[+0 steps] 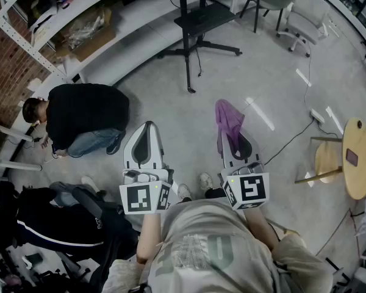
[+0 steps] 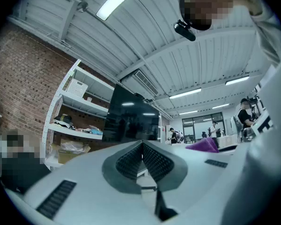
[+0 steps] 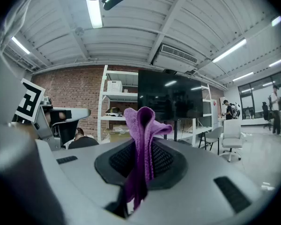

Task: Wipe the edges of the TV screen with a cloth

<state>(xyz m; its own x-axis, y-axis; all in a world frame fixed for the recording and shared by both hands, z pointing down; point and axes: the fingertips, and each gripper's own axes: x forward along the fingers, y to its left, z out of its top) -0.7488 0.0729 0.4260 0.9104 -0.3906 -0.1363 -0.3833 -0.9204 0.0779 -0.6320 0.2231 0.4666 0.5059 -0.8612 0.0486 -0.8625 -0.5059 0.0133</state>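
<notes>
My right gripper (image 1: 230,133) is shut on a purple cloth (image 1: 229,119), which sticks out past the jaw tips; in the right gripper view the cloth (image 3: 141,144) stands folded between the pads. My left gripper (image 1: 147,127) is shut with nothing in it, its ribbed pads (image 2: 141,159) pressed together. The dark TV screen (image 3: 170,98) stands on a wheeled stand ahead, some way off, also seen as the TV screen (image 2: 131,116) in the left gripper view. The stand's base (image 1: 198,44) shows at the top of the head view.
A person in black (image 1: 85,118) crouches on the floor to the left. White shelving (image 1: 61,17) lines the brick wall. Office chairs (image 1: 299,17) stand at the back right, a round wooden table (image 1: 358,157) at the right, and a cable (image 1: 299,133) runs across the floor.
</notes>
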